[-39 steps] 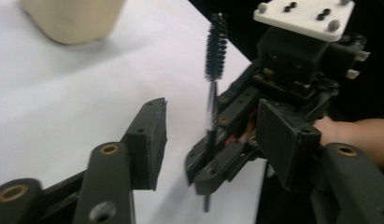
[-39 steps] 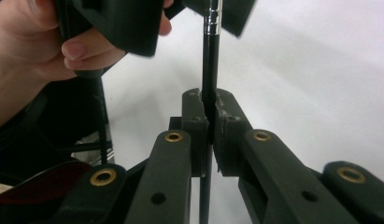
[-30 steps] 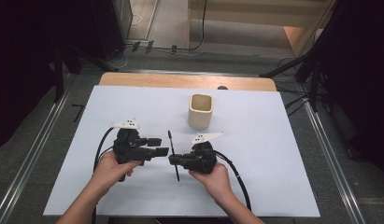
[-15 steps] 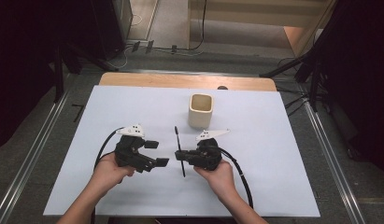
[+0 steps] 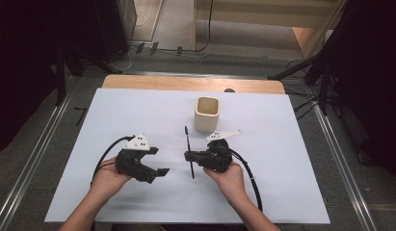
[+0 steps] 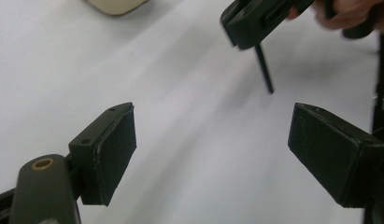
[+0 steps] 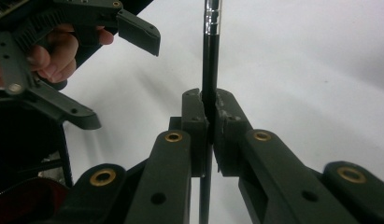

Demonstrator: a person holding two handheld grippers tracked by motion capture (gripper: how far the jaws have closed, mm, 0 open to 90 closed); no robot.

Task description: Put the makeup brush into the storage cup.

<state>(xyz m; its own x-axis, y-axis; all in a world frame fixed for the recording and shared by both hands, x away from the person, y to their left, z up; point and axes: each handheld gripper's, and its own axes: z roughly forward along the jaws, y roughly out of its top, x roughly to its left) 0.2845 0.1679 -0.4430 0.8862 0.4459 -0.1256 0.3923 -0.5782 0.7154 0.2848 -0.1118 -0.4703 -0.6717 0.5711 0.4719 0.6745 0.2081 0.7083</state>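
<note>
A thin black pen (image 5: 187, 139) is clamped near its middle in my right gripper (image 5: 189, 157), which points left over the white table sheet (image 5: 282, 144). The right gripper view has its pads shut on the pen (image 7: 211, 56), which runs straight up between them at my right gripper (image 7: 210, 126). My left gripper (image 5: 159, 161) sits a short way left of the pen, and its jaws have just been opening. They stand wide with nothing between them, seen at my left gripper (image 6: 213, 154). Beyond it the pen (image 6: 264, 70) hangs from the right gripper (image 6: 255, 21).
A cream, square-mouthed cup (image 5: 206, 114) stands upright just beyond the right gripper, its rim also at the cup (image 6: 116, 4). A wooden table edge (image 5: 186, 83) runs along the back. Metal rails flank the table, with cables on the floor behind.
The left gripper, close against the pen a second ago, has opened and drawn back to the left. The right gripper keeps hold of the pen and has shifted slightly right.
</note>
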